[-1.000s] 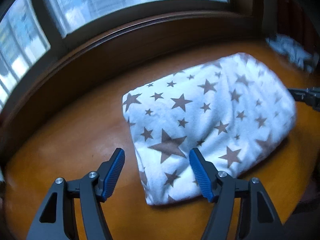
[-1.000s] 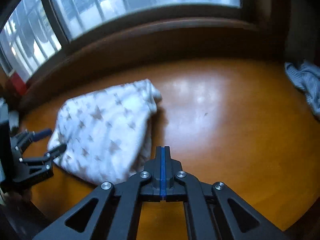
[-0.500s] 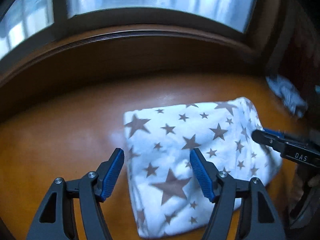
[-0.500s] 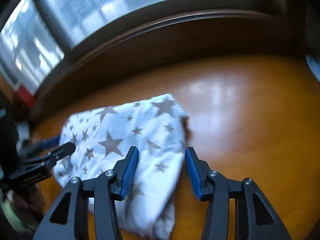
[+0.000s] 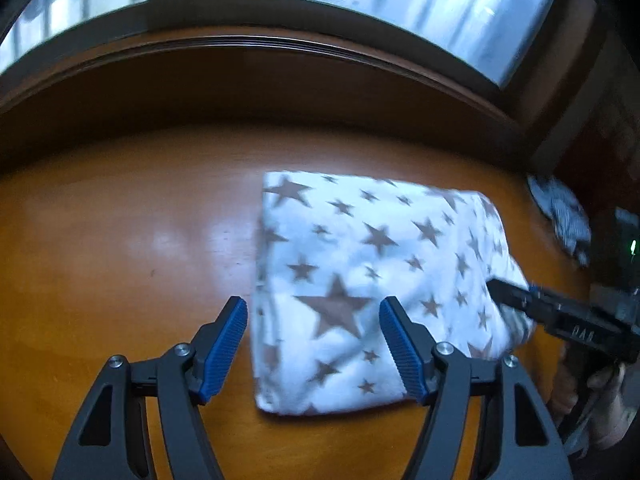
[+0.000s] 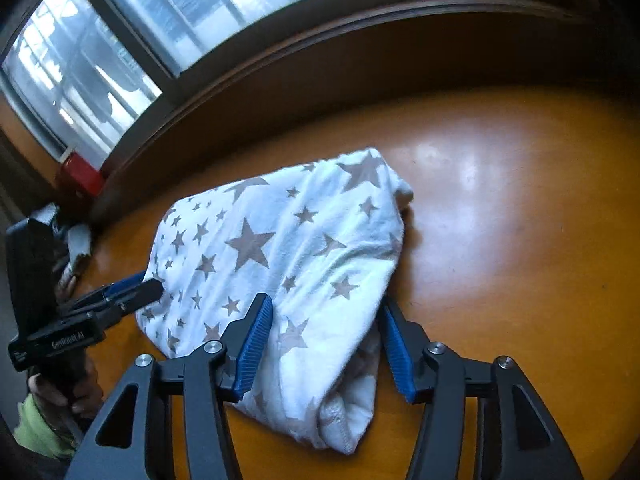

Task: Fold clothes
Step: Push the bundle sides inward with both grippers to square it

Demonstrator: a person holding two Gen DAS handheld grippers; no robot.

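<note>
A folded white garment with brown stars (image 5: 360, 264) lies on the orange-brown wooden table (image 5: 120, 240). My left gripper (image 5: 312, 302) is open, its blue pads (image 5: 224, 344) standing either side of the garment's near left corner. Seen from the right wrist, the same garment (image 6: 280, 248) runs away to the left. The jaws of my right gripper (image 6: 326, 304) are opening, with the garment's bunched near end between them and no pad pressing on it. Each gripper also appears in the other's view: the right gripper (image 5: 508, 294) at the garment's right edge, the left gripper (image 6: 146, 282) at its left edge.
A striped blue-grey cloth (image 5: 560, 220) lies at the table's far right. A dark wooden sill and a window (image 5: 320, 8) run along the back. At the left stand a red object (image 6: 80, 176) and a grey rag (image 6: 78, 244). A hand in a green sleeve (image 6: 40, 432) holds the left gripper.
The right gripper went from shut to open and moved left and down over the garment's near end. The left gripper rolled and closed in on the garment's left corner.
</note>
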